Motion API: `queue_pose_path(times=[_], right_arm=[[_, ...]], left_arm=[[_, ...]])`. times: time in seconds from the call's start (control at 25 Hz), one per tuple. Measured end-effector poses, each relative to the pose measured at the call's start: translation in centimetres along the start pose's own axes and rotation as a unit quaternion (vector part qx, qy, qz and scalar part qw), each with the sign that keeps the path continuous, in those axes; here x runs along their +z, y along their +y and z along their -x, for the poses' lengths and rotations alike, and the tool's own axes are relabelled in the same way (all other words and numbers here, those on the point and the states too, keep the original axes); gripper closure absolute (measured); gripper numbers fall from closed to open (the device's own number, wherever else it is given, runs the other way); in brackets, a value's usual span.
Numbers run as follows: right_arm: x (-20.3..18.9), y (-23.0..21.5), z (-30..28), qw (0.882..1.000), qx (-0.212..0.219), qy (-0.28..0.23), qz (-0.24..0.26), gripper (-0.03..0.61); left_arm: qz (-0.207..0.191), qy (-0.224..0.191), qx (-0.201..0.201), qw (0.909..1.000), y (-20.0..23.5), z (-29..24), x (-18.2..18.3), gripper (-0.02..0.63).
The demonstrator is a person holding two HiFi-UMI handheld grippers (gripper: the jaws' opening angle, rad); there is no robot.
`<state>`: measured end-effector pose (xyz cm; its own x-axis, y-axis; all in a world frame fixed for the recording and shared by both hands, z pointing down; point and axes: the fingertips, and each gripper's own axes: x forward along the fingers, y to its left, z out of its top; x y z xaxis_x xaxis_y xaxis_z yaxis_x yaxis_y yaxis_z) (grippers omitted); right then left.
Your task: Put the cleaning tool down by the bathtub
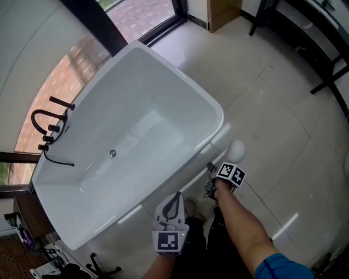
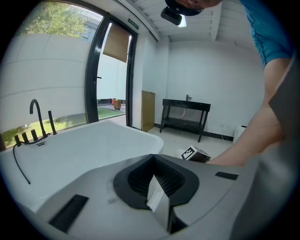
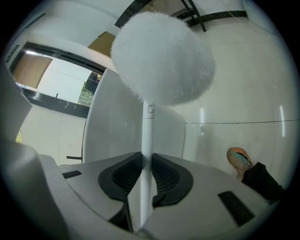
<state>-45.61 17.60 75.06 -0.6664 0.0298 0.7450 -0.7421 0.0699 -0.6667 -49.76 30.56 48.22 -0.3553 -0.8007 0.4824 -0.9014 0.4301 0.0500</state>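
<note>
The cleaning tool is a fluffy white ball (image 3: 161, 56) on a thin white stick, and my right gripper (image 3: 145, 187) is shut on that stick. In the head view the tool's head (image 1: 238, 150) hangs over the floor tiles just off the near right corner of the white bathtub (image 1: 180, 76), with the right gripper (image 1: 232, 164) right behind it. The tub's outer wall (image 3: 122, 122) rises close behind the tool. My left gripper (image 1: 173, 204) is held low beside the tub's near side. Its jaws are shut with nothing in them (image 2: 157, 199). The tub's rim (image 2: 93, 145) lies in front of it.
A black faucet (image 1: 52, 128) stands on the tub's far left rim, and a drain (image 1: 113, 153) sits in its bottom. A black metal table frame (image 1: 316, 43) and a cardboard box (image 1: 223, 13) stand at the far side. A shoe (image 3: 239, 158) rests on the tiles.
</note>
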Motion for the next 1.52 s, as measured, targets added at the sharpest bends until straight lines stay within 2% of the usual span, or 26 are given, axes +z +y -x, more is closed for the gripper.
queue_pose_path(times=[0.32,0.68,0.88,1.0,1.04,1.16,1.24,1.36,1.52], right_arm=[[0.6,-3.3,-5.4,1.0,-0.004,0.008,0.006,0.489],[2.0,-8.4,-11.6,1.0,-0.009,0.021,-0.001,0.489],[2.5,-9.8,-16.3,0.999,0.01,0.026,-0.032,0.489],[1.4,-10.1,-19.1,0.998,0.021,0.056,-0.026,0.47],[1.1,-10.3,-19.8,0.997,0.022,0.066,-0.021,0.424],[0.8,-11.3,-21.4,0.997,0.021,0.08,-0.008,0.373],[0.6,-11.9,-21.2,0.996,0.03,0.08,-0.006,0.374],[-0.5,-11.8,-18.9,0.994,0.07,0.082,-0.013,0.414],[-1.2,-10.6,-15.3,0.99,0.098,0.099,0.024,0.428]], left_arm=[[0.023,0.011,-0.022,0.9994,-0.5,-6.8,-5.6,0.614],[0.054,0.061,-0.032,0.9962,-1.1,-13.0,-14.6,0.614],[0.076,0.067,-0.031,0.9943,-0.6,-15.6,-18.6,0.614],[0.092,0.074,-0.027,0.9926,-0.3,-16.6,-20.8,0.614],[0.096,0.077,-0.027,0.992,-0.3,-16.9,-21.3,0.614],[0.098,0.083,-0.027,0.9913,-0.4,-17.7,-22.0,0.614],[0.092,0.085,-0.03,0.9916,-0.5,-18.0,-22.3,0.614],[0.088,0.087,-0.033,0.9918,-0.9,-18.0,-22.1,0.614],[0.067,0.078,-0.052,0.9933,-2.9,-17.5,-19.5,0.614]])
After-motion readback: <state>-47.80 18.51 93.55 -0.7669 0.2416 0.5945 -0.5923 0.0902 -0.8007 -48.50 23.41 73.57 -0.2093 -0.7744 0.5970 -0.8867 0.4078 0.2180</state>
